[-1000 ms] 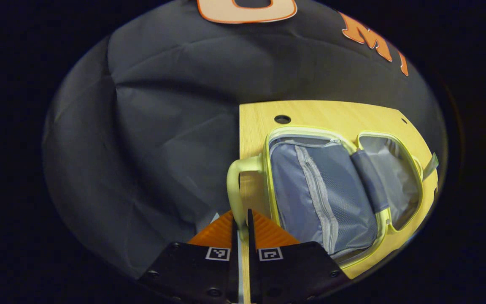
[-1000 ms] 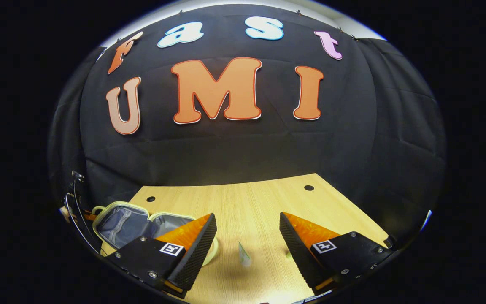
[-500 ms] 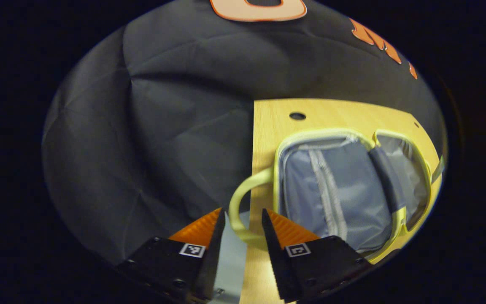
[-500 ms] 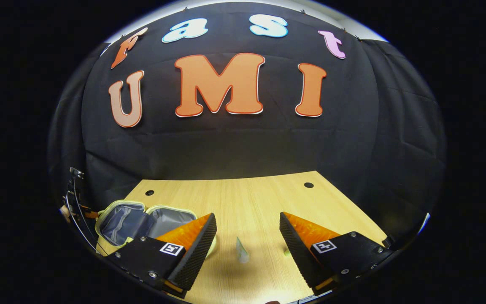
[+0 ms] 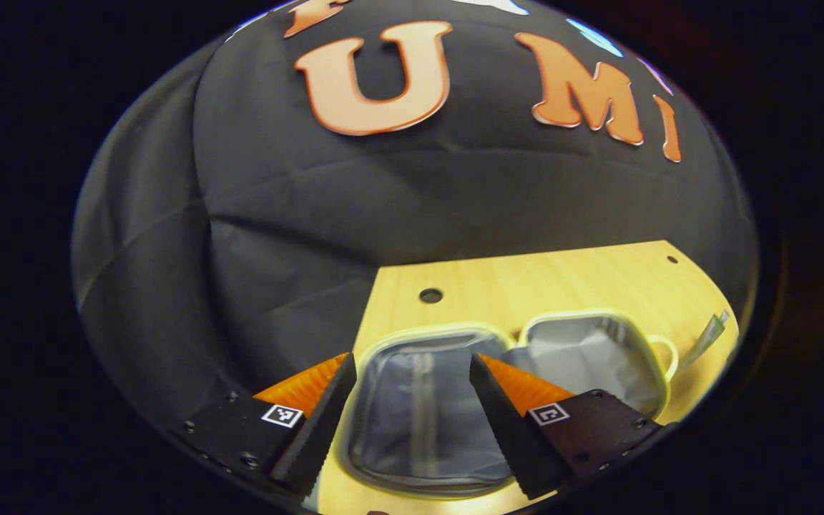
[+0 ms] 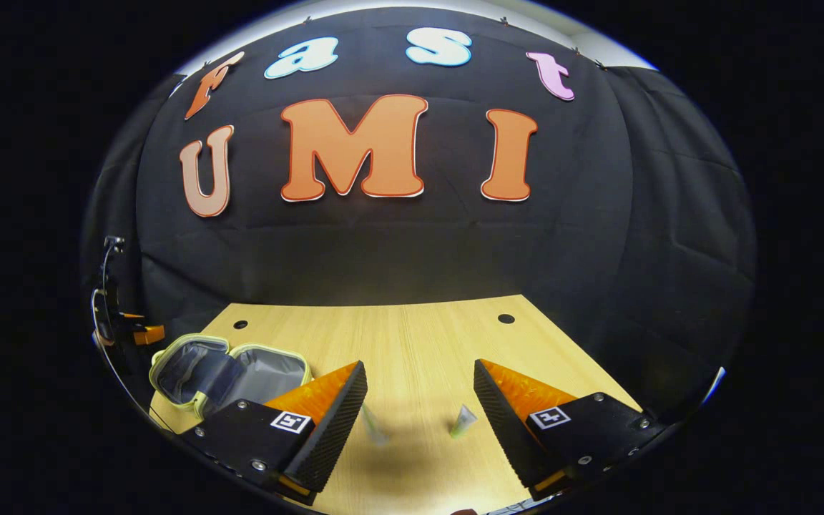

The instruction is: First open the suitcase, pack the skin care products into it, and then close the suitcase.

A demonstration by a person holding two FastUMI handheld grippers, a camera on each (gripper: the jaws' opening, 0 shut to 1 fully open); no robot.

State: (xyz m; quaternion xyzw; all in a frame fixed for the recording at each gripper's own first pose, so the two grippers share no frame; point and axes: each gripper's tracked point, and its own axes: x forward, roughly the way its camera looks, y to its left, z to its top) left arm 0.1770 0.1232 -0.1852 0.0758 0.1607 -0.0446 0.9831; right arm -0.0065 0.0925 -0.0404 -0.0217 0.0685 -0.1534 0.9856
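Suitcase: small yellow-rimmed suitcase (image 5: pixel 455 400) lies flat and open on the left end of the desk (image 6: pixel 419 343), both grey-lined halves facing up; its handle (image 5: pixel 662 354) points toward the middle of the desk
Why so: opened flat, both halves can take things from above, so the first step looks done
Skin care: two small tubes, one (image 6: pixel 373 428) near the right gripper's left finger and one green-tipped (image 6: pixel 463 420) near its right finger, lie on bare wood well apart from the suitcase; a little blurred
Left gripper (image 5: pixel 412 397): jaws apart and empty, hanging over the zip-pocket half
Right gripper (image 6: pixel 419 400): jaws apart and empty, framing the two tubes, probably lined up for a pick
Around: black cloth wall behind; cable holes in the desk
In the way: nothing between tubes and suitcase; a pale strip (image 5: pixel 705 340) lies just past the handle, what it is cannot be told
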